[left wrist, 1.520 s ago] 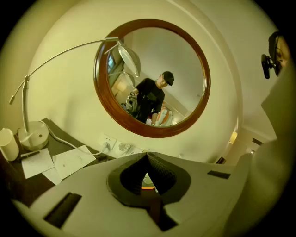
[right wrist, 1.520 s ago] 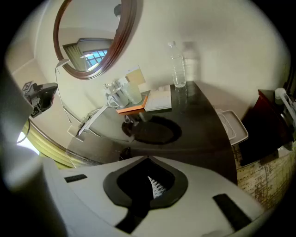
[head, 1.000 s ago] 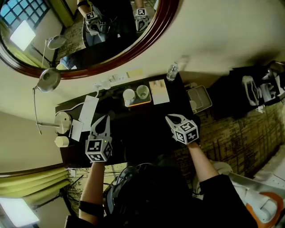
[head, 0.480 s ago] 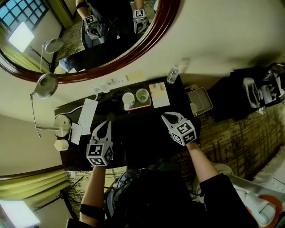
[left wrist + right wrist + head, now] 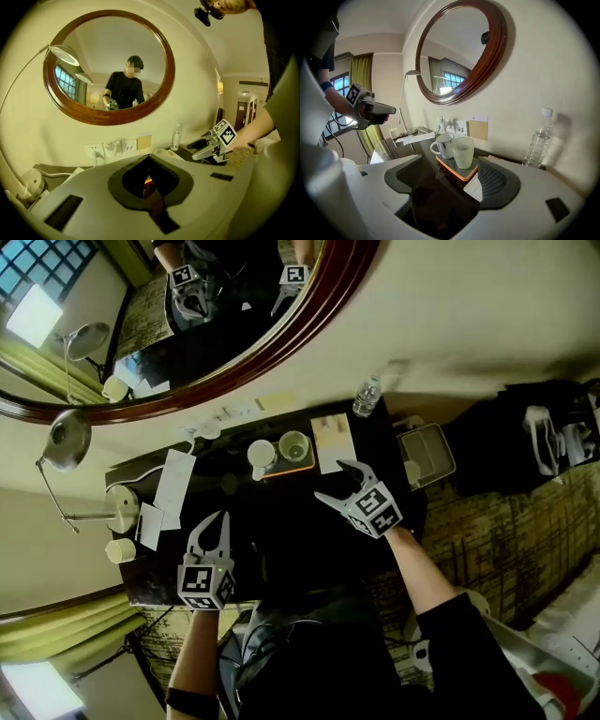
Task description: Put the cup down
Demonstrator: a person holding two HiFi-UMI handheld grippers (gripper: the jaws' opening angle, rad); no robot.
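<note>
One white, dark-rimmed cup [image 5: 444, 145]; L hand-held gripper [image 5: 217, 518] closed, R hand-held gripper [image 5: 332, 481] opening, empty

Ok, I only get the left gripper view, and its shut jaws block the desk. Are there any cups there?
Observer: Yes. The right gripper view shows a white mug and a bumpy glass cup standing side by side on an orange-edged tray.
Operator: Is the other gripper holding one?
Observer: No. The right gripper has just been opening its jaws; they stand apart on nothing, and both cups sit beyond them.
</note>
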